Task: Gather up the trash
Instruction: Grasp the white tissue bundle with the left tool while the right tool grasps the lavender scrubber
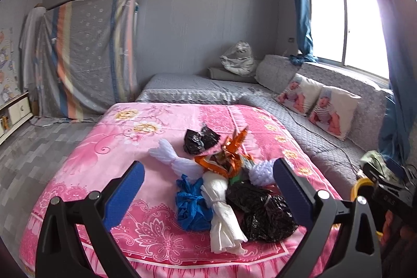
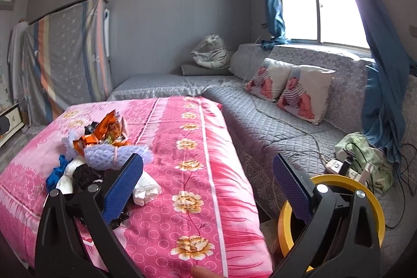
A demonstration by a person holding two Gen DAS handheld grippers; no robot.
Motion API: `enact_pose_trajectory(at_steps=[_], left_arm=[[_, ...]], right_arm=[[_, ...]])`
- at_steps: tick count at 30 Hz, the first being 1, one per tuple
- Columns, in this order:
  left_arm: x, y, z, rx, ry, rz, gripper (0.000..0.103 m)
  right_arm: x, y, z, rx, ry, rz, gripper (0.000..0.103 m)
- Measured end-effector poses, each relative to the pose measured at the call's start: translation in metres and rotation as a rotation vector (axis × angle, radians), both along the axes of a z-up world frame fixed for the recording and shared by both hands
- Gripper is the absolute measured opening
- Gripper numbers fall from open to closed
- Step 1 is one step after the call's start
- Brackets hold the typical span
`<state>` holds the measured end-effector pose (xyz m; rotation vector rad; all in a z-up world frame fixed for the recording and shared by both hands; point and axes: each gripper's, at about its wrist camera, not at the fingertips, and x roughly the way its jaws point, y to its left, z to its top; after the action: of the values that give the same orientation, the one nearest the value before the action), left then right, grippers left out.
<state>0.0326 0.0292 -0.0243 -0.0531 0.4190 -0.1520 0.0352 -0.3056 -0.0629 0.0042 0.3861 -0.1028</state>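
Note:
A pile of trash lies on the pink flowered blanket [image 1: 156, 127]: a blue bag [image 1: 191, 205], a white paper wad [image 1: 221, 210], black bags [image 1: 263, 212], an orange wrapper [image 1: 229, 155], white foam netting [image 1: 172, 155] and another black bag [image 1: 199, 140]. My left gripper [image 1: 208, 184] is open and empty, just in front of the pile. My right gripper [image 2: 208, 181] is open and empty over the blanket [image 2: 198, 153], with the pile [image 2: 104, 147] at its left finger. A yellow-rimmed bin [image 2: 331, 215] stands beside the bed at lower right.
A grey quilted sofa [image 2: 273, 127] with two baby-print cushions [image 2: 289, 87] runs along the window wall. A power strip and cables [image 2: 346, 166] lie on its near end. A cloth-covered cabinet [image 1: 88, 54] stands at far left. The other gripper [image 1: 385, 189] shows at the left view's right edge.

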Motion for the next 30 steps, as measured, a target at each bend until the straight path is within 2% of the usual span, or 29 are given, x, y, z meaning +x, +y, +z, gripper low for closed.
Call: enact_pose_trajectory(at_steps=[4, 9, 11, 14, 16, 20, 23, 24, 25, 27, 30], left_arm=[[0.001, 0.01, -0.021, 0.046, 0.023, -0.019, 0.095], [0.009, 0.008, -0.053, 0.192, 0.154, -0.035, 0.095], [0.011, 0.011, -0.065, 0.153, 0.207, -0.101, 0.095], [0.023, 0.009, -0.078, 0.064, 0.296, -0.172, 0.095], [0.03, 0.006, -0.084, 0.014, 0.32, -0.21, 0.095], [0.044, -0.01, -0.095, 0.055, 0.349, -0.21, 0.095], [0.054, -0.011, -0.103, 0.016, 0.414, -0.23, 0.095], [0.057, -0.012, -0.105, 0.012, 0.424, -0.232, 0.095], [0.059, -0.013, -0.106, 0.018, 0.43, -0.233, 0.095], [0.061, -0.016, -0.109, 0.037, 0.441, -0.233, 0.095], [0.067, -0.017, -0.112, 0.007, 0.492, -0.25, 0.094]], right_arm=[[0.033, 0.008, -0.009, -0.04, 0.068, 0.172, 0.095], [0.064, 0.023, -0.019, -0.107, 0.12, 0.405, 0.095], [0.077, 0.03, -0.018, -0.12, 0.122, 0.475, 0.095], [0.099, 0.044, -0.021, -0.173, 0.174, 0.56, 0.095], [0.11, 0.055, -0.022, -0.213, 0.196, 0.625, 0.095], [0.128, 0.071, -0.018, -0.255, 0.223, 0.73, 0.095], [0.136, 0.086, -0.022, -0.325, 0.256, 0.791, 0.094], [0.14, 0.09, -0.024, -0.347, 0.268, 0.803, 0.092], [0.142, 0.092, -0.025, -0.359, 0.283, 0.816, 0.084], [0.148, 0.097, -0.03, -0.37, 0.316, 0.848, 0.079], [0.158, 0.103, -0.04, -0.405, 0.351, 0.872, 0.079]])
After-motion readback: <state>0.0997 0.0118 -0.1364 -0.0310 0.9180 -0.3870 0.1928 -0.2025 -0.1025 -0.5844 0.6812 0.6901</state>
